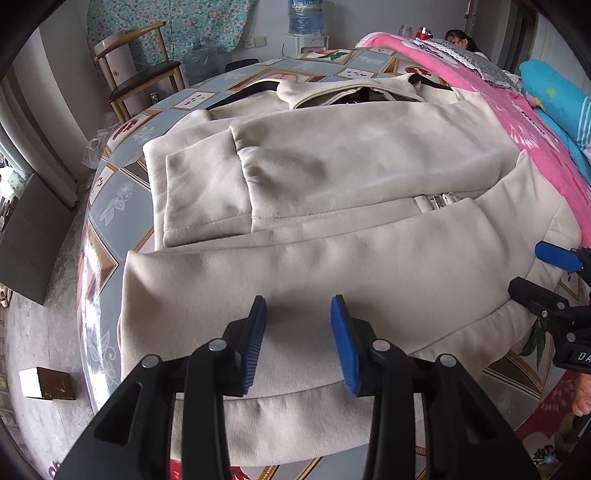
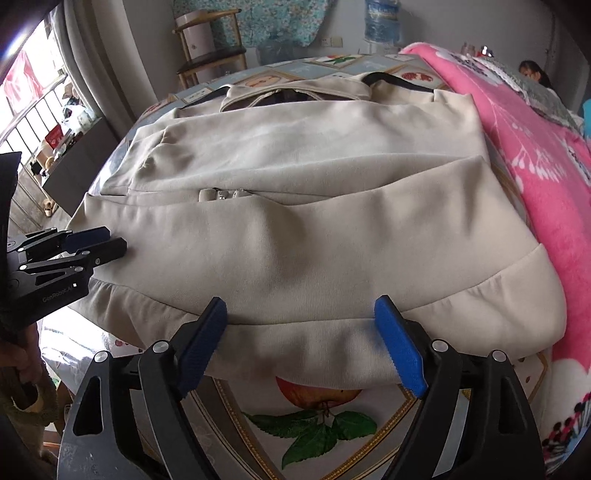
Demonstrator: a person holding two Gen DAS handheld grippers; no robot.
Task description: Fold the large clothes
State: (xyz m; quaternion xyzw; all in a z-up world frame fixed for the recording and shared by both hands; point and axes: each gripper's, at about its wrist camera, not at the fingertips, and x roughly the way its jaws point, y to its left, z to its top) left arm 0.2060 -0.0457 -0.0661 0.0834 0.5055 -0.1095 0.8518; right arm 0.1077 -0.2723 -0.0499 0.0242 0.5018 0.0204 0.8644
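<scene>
A large beige zip jacket (image 1: 332, 177) lies flat on the table, collar far from me, both sleeves folded across the body; it also shows in the right wrist view (image 2: 314, 229). My left gripper (image 1: 299, 306) is open, its blue pads above the jacket's near hem on the left side. My right gripper (image 2: 301, 310) is open wide, pads hovering at the hem's right part. The right gripper shows in the left wrist view (image 1: 539, 273) and the left gripper in the right wrist view (image 2: 107, 242). Neither holds cloth.
The table has a fruit-patterned cover (image 2: 325, 417). A pink blanket (image 2: 535, 155) lies along the jacket's right side. A wooden chair (image 1: 140, 62) and a water dispenser (image 1: 306, 22) stand beyond the table. A person (image 1: 458, 38) sits far right.
</scene>
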